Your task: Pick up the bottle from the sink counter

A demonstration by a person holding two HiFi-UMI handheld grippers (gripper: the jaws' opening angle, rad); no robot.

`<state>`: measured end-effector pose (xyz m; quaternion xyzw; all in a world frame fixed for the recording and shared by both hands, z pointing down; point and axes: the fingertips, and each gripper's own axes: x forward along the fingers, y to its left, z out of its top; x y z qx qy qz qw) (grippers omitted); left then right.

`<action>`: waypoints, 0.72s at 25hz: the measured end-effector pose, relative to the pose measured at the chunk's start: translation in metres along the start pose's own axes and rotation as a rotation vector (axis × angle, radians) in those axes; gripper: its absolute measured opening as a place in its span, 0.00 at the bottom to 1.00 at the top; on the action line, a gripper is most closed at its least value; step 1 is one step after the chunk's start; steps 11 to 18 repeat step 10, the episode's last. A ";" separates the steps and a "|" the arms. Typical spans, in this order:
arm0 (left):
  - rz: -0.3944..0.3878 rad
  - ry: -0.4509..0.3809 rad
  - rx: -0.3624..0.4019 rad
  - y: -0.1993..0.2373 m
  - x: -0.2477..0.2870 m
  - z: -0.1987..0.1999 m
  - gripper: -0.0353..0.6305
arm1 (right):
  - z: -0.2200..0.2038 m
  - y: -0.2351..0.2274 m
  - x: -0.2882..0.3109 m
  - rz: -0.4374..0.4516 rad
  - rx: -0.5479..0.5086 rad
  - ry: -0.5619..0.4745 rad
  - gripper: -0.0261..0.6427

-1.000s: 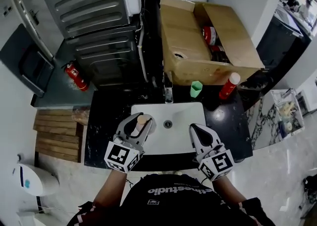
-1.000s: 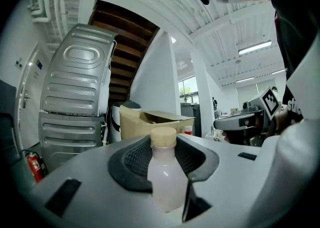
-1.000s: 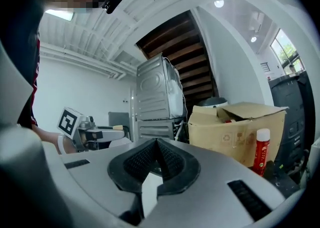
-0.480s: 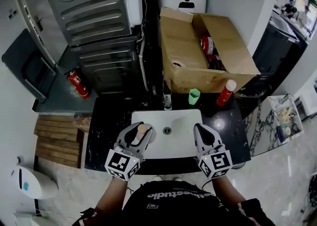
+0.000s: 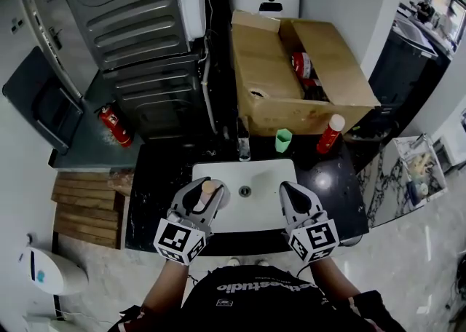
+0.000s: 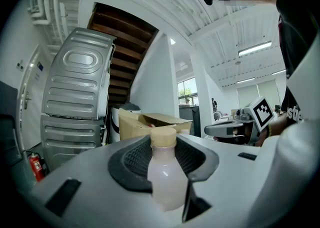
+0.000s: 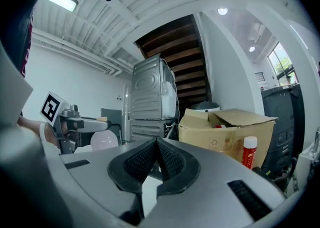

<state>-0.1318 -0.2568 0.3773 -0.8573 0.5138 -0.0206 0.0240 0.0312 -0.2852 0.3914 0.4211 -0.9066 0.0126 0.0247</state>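
A small bottle (image 6: 164,172) with milky pale-pink contents and a tan cap stands upright between the jaws of my left gripper (image 6: 162,164), which is shut on it. In the head view the left gripper (image 5: 202,196) holds the bottle (image 5: 208,191) over the left part of the white sink (image 5: 251,214). My right gripper (image 5: 294,196) hovers over the sink's right side, shut with nothing between its pads (image 7: 157,159). From the right gripper view the bottle (image 7: 104,140) shows at the left, held in the other gripper.
Behind the sink on the black counter (image 5: 156,185) stand a faucet (image 5: 244,150), a green cup (image 5: 283,140) and a red bottle with a white cap (image 5: 330,134). An open cardboard box (image 5: 298,79) sits behind them. A grey appliance (image 5: 138,39) and a fire extinguisher (image 5: 114,124) are at the left.
The view has shifted slightly; both grippers keep their places over the sink, and the left one still holds the bottle.
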 end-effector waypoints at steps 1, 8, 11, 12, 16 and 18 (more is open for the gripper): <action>-0.001 -0.002 0.001 0.000 0.001 0.001 0.27 | 0.000 -0.001 0.000 0.000 0.000 0.001 0.09; -0.005 -0.007 -0.006 0.001 0.004 0.004 0.27 | 0.000 -0.002 -0.001 -0.005 0.002 0.000 0.09; -0.005 -0.009 -0.010 0.002 0.004 0.005 0.27 | -0.001 -0.001 0.000 0.000 0.000 0.001 0.09; -0.005 -0.009 -0.010 0.002 0.004 0.005 0.27 | -0.001 -0.001 0.000 0.000 0.000 0.001 0.09; -0.005 -0.009 -0.010 0.002 0.004 0.005 0.27 | -0.001 -0.001 0.000 0.000 0.000 0.001 0.09; -0.005 -0.009 -0.010 0.002 0.004 0.005 0.27 | -0.001 -0.001 0.000 0.000 0.000 0.001 0.09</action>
